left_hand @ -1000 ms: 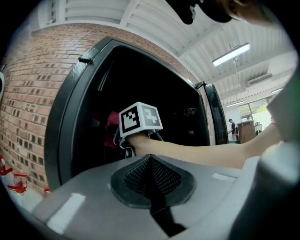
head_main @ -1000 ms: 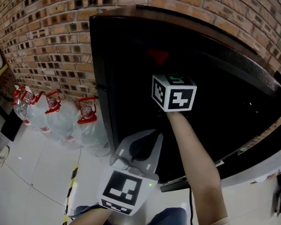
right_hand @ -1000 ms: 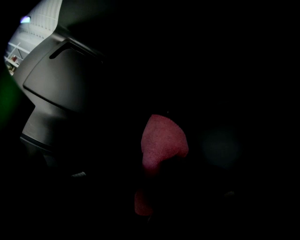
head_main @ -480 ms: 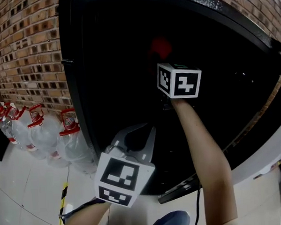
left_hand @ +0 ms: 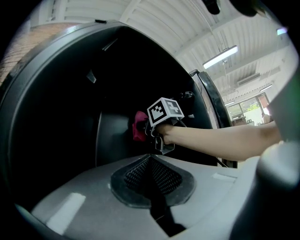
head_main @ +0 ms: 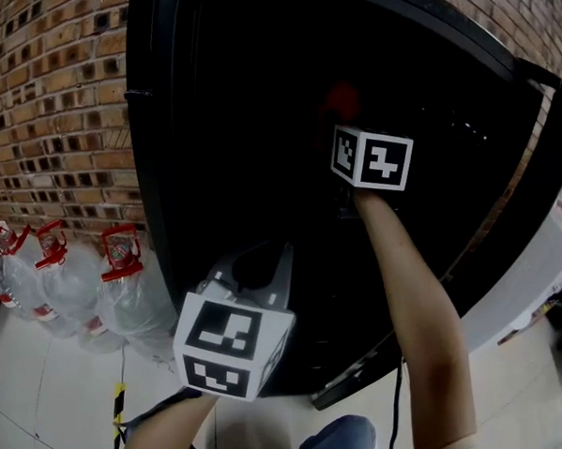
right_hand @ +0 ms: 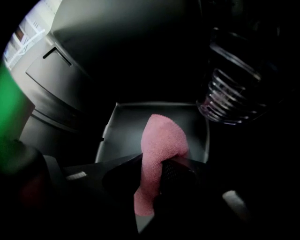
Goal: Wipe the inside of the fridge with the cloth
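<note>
R gripper (right_hand: 157,169) is clamping tight on the pink cloth (right_hand: 163,138). The wad is poking out past the tips, deep inside the fridge (head_main: 248,127), facing a pale back panel (right_hand: 126,126); touching it or not, can't tell. L gripper (left_hand: 151,161) is hanging low at the fridge's front, jaws pressing together w/ nothing btwn them. Wiping is looking underway, imo. Nothing is showing which surfaces are done, so prob. most is left.

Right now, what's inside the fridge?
Inside the fridge, the right gripper is clamped on a pink cloth, with a ribbed clear object to its right. The rest of the interior is too dark to make out.
</note>
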{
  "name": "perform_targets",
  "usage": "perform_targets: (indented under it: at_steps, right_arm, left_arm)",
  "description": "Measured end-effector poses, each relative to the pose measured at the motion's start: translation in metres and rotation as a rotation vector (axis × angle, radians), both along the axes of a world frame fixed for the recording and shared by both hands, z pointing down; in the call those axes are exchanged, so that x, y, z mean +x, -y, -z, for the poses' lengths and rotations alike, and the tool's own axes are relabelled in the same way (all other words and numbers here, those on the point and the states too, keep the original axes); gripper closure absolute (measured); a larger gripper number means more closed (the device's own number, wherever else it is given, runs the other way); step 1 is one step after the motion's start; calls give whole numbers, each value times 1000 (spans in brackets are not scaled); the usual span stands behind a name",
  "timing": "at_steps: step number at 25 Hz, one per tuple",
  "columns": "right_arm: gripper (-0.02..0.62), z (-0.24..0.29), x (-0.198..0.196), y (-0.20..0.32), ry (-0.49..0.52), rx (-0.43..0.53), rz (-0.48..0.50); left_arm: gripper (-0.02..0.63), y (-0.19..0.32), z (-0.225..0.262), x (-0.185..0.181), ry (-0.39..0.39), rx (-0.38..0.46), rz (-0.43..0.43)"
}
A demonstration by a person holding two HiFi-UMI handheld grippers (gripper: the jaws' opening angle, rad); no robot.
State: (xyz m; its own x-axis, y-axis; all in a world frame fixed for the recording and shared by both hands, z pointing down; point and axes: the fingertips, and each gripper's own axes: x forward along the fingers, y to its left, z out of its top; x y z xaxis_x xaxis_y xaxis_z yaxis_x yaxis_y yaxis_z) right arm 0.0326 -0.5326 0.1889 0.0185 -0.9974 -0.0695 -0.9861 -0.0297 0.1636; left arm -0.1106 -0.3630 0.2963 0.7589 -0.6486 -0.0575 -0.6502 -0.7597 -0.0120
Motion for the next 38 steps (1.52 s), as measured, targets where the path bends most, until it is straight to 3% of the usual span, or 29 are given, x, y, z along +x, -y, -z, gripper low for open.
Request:
perform_targets:
  at_steps: [7, 24, 30, 34, 38]
  right_arm:
    - [537, -5, 6, -37, 22, 7, -62]
    - [537, -30, 5, -172, 101, 3, -95]
    - [537, -25, -2, -187, 82, 20, -141]
    - [537, -29, -41, -189, 87, 24, -71]
    - [537, -35, -98, -197, 74, 28, 69]
  left_arm:
    - [612, 0, -7, -10, -6, -29, -19]
    - [612, -22, -22, 3, -12, -39, -140]
    - [612, -24, -21, 1, -38, -39, -193]
    - [612, -27, -17, -5, -53, -24, -221]
    - [612, -28, -16, -16, -74, -18, -209]
